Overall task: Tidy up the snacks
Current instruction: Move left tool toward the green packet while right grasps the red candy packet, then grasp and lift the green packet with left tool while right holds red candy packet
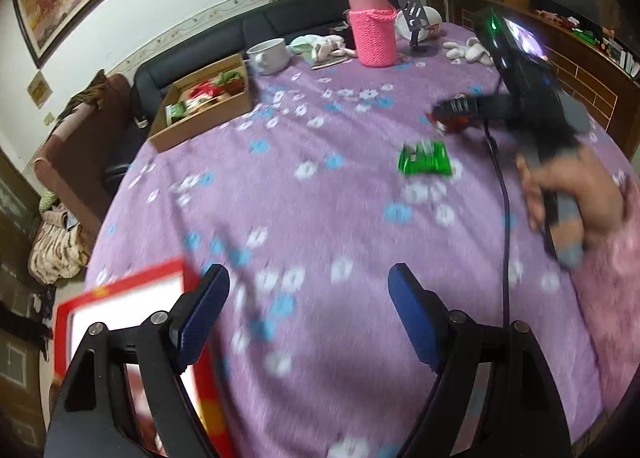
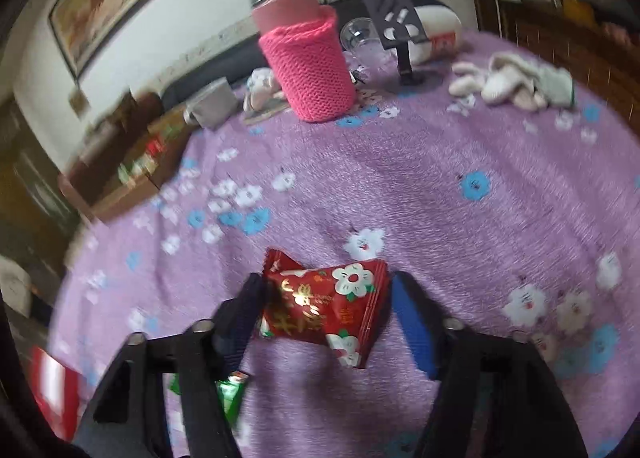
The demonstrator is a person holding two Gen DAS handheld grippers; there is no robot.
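A: Right gripper [image 2: 326,308] low over the purple tablecloth [image 2: 400,186], the red snack packet [image 2: 324,310] between its fingers. Left pad touches; the right looks just clear, so I can't call a firm pinch.

B: Left gripper [image 1: 308,314] spread wide, empty. Its view alone shows the green packet [image 1: 426,158] clearly and the wooden box [image 1: 200,110].

A: Gold writing, unreadable.
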